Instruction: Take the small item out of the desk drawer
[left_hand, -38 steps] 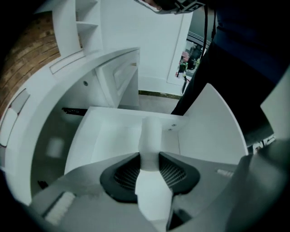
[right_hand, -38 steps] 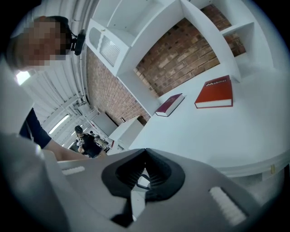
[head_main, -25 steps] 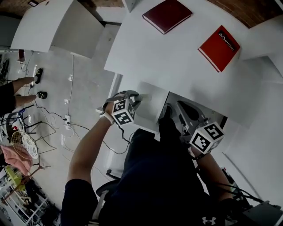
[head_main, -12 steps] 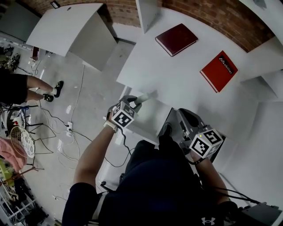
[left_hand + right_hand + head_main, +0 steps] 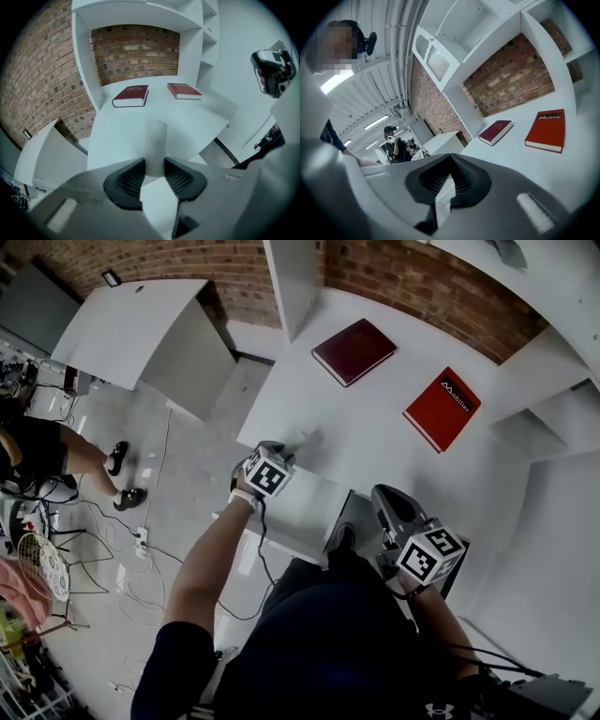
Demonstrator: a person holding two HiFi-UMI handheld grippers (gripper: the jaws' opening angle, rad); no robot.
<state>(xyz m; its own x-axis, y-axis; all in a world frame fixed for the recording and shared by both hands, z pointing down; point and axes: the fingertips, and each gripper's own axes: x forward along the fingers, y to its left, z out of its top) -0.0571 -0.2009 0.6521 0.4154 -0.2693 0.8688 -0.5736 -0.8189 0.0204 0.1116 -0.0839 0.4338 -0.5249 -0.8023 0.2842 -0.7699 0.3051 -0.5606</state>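
A: Your left tool (image 5: 154,172) stays clamped on the small item (image 5: 157,138); it has risen off the drawer (image 5: 300,507) to above the tabletop (image 5: 119,136).

B: Noted; extraction looks done; your right tool (image 5: 450,161) is closed on nothing.

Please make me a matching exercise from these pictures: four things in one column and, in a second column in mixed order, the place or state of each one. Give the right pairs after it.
Column one
1. dark red hardcover book
2. bright red book with white lettering
3. small white rod-shaped item
4. right claw

Column two
A. shut, with nothing between its pads
B. on the white desk, the book nearer the shelves
C. gripped between the pads of the left claw
D. on the white desk, the book nearer the upright white panel

Pairs: 1-D, 2-B, 3-C, 4-A
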